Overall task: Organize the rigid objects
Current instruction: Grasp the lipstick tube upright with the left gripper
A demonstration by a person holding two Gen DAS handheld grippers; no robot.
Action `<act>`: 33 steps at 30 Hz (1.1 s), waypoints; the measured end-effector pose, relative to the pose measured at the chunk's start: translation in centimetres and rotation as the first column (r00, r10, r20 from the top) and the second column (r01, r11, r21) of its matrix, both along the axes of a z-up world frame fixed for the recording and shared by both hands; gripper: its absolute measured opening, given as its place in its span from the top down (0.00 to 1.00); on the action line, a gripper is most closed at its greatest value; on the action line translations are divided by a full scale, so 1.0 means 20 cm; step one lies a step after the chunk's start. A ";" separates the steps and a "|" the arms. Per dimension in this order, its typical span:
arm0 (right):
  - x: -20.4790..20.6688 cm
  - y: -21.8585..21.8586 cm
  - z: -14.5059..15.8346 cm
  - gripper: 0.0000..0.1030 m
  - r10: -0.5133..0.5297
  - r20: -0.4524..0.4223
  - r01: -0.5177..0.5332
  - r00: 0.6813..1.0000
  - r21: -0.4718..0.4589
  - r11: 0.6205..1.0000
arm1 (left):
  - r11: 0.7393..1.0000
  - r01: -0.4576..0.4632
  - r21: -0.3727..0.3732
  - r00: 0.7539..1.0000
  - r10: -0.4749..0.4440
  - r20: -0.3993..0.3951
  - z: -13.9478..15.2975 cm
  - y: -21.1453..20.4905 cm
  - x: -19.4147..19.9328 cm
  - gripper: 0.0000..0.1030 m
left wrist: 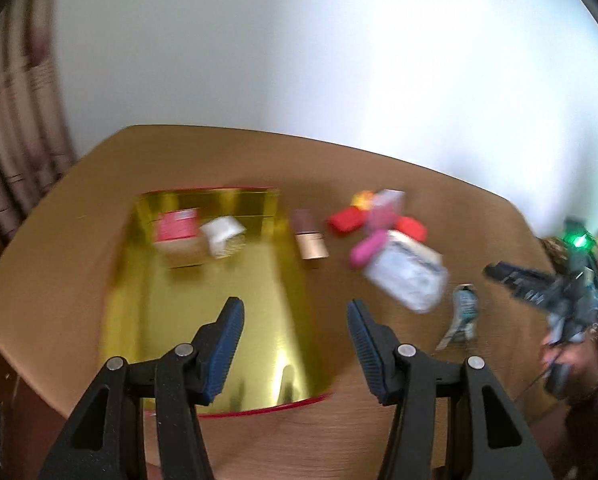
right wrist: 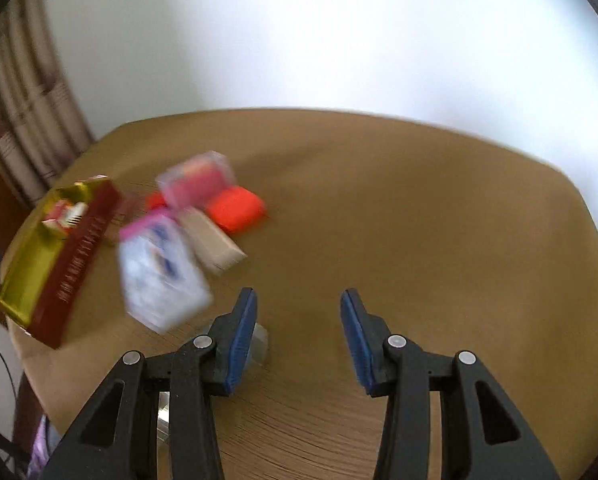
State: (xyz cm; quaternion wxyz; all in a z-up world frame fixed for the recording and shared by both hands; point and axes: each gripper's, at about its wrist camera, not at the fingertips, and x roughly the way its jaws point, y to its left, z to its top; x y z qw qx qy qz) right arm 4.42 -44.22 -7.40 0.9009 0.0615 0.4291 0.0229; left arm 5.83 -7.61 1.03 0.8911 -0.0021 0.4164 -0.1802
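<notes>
A gold-lined open box with red sides [left wrist: 203, 304] lies on the wooden table [left wrist: 379, 184]; it also shows in the right wrist view [right wrist: 35, 264]. It holds a red-and-white pack [left wrist: 177, 226] and a white box [left wrist: 223, 236]. To its right lie a pink-and-gold cylinder [left wrist: 309, 240], red blocks [left wrist: 345, 220], a clear pink case [left wrist: 385, 210] and a white-and-blue pack [left wrist: 407, 276]. My left gripper [left wrist: 295, 340] is open and empty above the box's near right edge. My right gripper [right wrist: 297, 340] is open and empty; a small tube [right wrist: 259, 344] lies under its left finger.
A small tube-like item [left wrist: 463, 312] lies on the table right of the pile. The other gripper and hand [left wrist: 559, 300] show at the right edge of the left wrist view. Curtains [left wrist: 15, 120] hang at the left; a white wall stands behind.
</notes>
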 end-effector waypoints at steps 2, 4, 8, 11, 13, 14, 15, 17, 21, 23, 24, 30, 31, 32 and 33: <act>-0.04 -0.08 -0.06 0.59 -0.031 -0.012 0.031 0.999 -0.004 1.000 | 0.999 0.031 -0.023 0.999 -0.032 -0.044 0.02 -0.11 0.07 0.47; -0.07 -0.13 -0.09 0.59 -0.044 -0.015 0.045 0.999 0.022 0.999 | 0.998 0.048 -0.037 0.995 -0.051 -0.091 0.02 -0.21 0.15 0.47; -0.10 -0.19 -0.13 0.59 -0.049 -0.012 0.050 0.999 0.061 0.997 | 0.998 0.069 -0.002 0.990 -0.069 -0.121 0.00 -0.39 0.31 0.47; -0.11 -0.20 -0.15 0.59 -0.050 -0.011 0.050 0.999 0.087 0.995 | 0.998 0.058 0.028 0.985 -0.052 -0.163 -0.05 -0.49 0.47 0.47; -0.11 -0.19 -0.16 0.59 -0.044 -0.005 0.045 0.999 0.095 0.994 | 0.999 0.054 0.001 0.978 -0.053 -0.202 -0.08 -0.49 0.54 0.47; -0.09 -0.18 -0.16 0.59 -0.041 -0.006 0.042 0.999 0.098 0.994 | 0.999 0.046 -0.006 0.973 -0.046 -0.224 -0.10 -0.50 0.57 0.47; -0.08 -0.17 -0.16 0.59 -0.038 -0.004 0.038 0.999 0.101 0.994 | 0.999 0.032 -0.004 0.969 -0.032 -0.245 -0.12 -0.50 0.61 0.47; -0.08 -0.17 -0.16 0.59 -0.031 0.002 0.030 1.000 0.102 0.994 | 1.000 0.002 0.012 0.963 0.002 -0.271 -0.16 -0.49 0.66 0.47; -0.07 -0.17 -0.16 0.59 -0.029 0.006 0.028 1.000 0.118 0.993 | 0.999 -0.014 0.039 0.959 0.024 -0.283 -0.20 -0.48 0.72 0.47; -0.07 -0.18 -0.16 0.59 -0.027 0.010 0.026 1.000 0.122 0.992 | 0.998 -0.011 0.061 0.956 0.028 -0.293 -0.22 -0.48 0.75 0.47; -0.07 -0.19 -0.16 0.59 -0.027 0.009 0.025 1.000 0.124 0.992 | 0.998 -0.008 0.069 0.952 0.029 -0.305 -0.24 -0.48 0.76 0.47; -0.08 -0.19 -0.16 0.57 -0.021 0.015 0.019 1.000 0.137 0.990 | 0.987 -0.030 0.155 0.941 0.080 -0.329 -0.33 -0.49 0.82 0.47; -0.08 -0.19 -0.16 0.57 -0.021 0.015 0.019 1.000 0.139 0.990 | 0.987 -0.027 0.159 0.937 0.080 -0.339 -0.35 -0.49 0.83 0.47; -0.08 -0.19 -0.16 0.57 -0.021 0.015 0.019 1.000 0.142 0.990 | 0.987 -0.026 0.159 0.934 0.081 -0.349 -0.36 -0.49 0.84 0.47; -0.08 -0.19 -0.16 0.56 -0.020 0.014 0.018 1.000 0.145 0.989 | 0.986 -0.029 0.162 0.929 0.086 -0.360 -0.38 -0.49 0.85 0.47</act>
